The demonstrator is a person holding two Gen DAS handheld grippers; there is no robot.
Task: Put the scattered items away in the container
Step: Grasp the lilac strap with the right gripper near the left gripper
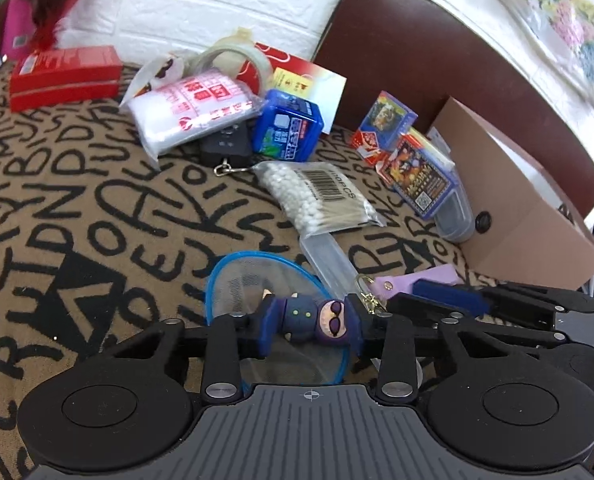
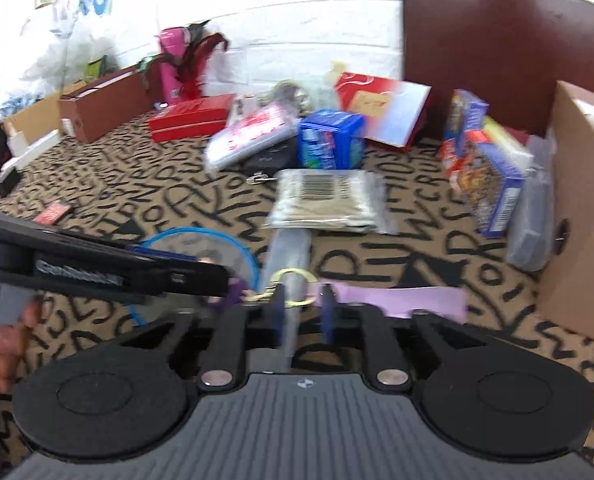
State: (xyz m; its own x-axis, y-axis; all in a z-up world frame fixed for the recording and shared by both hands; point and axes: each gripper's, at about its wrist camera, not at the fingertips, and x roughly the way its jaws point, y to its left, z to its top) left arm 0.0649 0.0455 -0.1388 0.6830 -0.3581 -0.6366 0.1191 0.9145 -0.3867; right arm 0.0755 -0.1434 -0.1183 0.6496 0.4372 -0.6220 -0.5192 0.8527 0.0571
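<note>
Left tongs [image 1: 309, 322] pinching purple figurine [image 1: 317, 316]; right tongs [image 2: 303, 312] spread astride gold ring [image 2: 293, 286], bare cloth [image 1: 77, 220] leftward.

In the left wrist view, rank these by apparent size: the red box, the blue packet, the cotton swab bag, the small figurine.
Largest to smallest:
1. red box
2. cotton swab bag
3. blue packet and figurine: too alike to rank, and the figurine sits nearest the camera.

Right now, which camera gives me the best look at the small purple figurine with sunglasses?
The left wrist view: the small purple figurine with sunglasses lies sharp and whole between the left gripper fingers, over the blue-rimmed mesh strainer. The right wrist view is blurred and shows only a purple sliver behind the left gripper.
</note>
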